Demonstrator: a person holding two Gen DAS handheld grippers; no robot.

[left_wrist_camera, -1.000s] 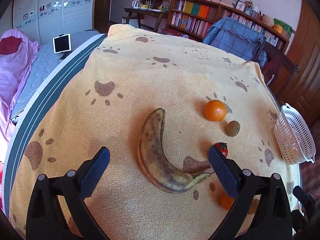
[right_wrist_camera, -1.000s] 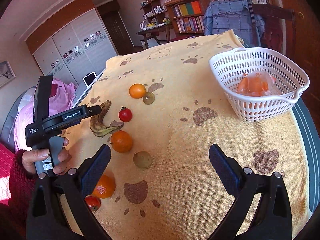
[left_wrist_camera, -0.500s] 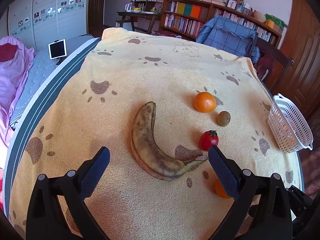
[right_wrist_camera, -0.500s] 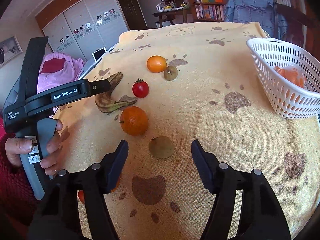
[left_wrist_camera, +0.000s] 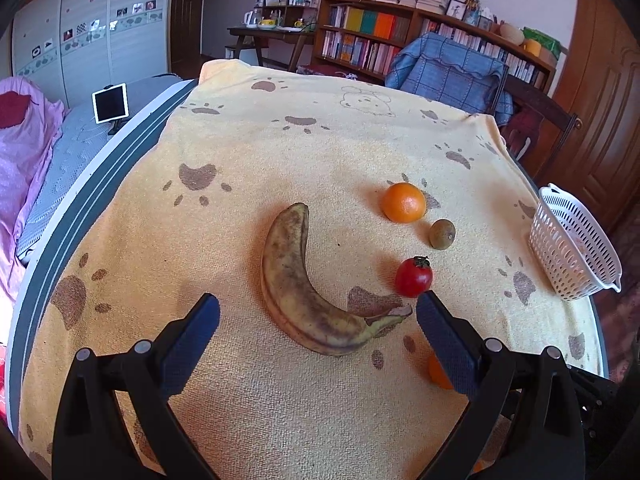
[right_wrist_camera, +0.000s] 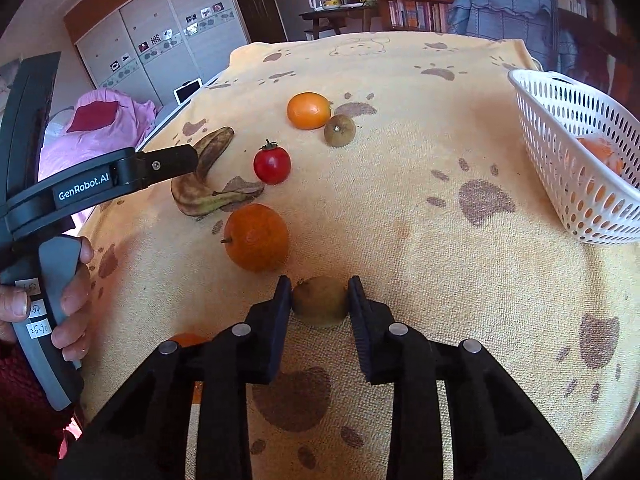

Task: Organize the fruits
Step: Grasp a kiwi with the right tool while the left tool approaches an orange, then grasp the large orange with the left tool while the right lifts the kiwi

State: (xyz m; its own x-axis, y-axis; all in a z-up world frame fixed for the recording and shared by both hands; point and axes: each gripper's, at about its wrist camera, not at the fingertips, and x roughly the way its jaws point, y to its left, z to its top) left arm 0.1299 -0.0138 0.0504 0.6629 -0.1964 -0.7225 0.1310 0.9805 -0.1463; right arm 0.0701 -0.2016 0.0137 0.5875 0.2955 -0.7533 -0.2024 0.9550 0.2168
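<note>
Where claw grips, kiwi half-hidden.

Brown kiwi pinched between my right gripper's pads on the cloth, big orange just ahead-left, tomato and spotted banana beyond, white basket far right.

Bare cloth lies open between fruits and basket.

Left wrist view angled down over the banana, close, right wrist view lower over a kiwi, both sharing tomato, basket, bookshelves
</note>
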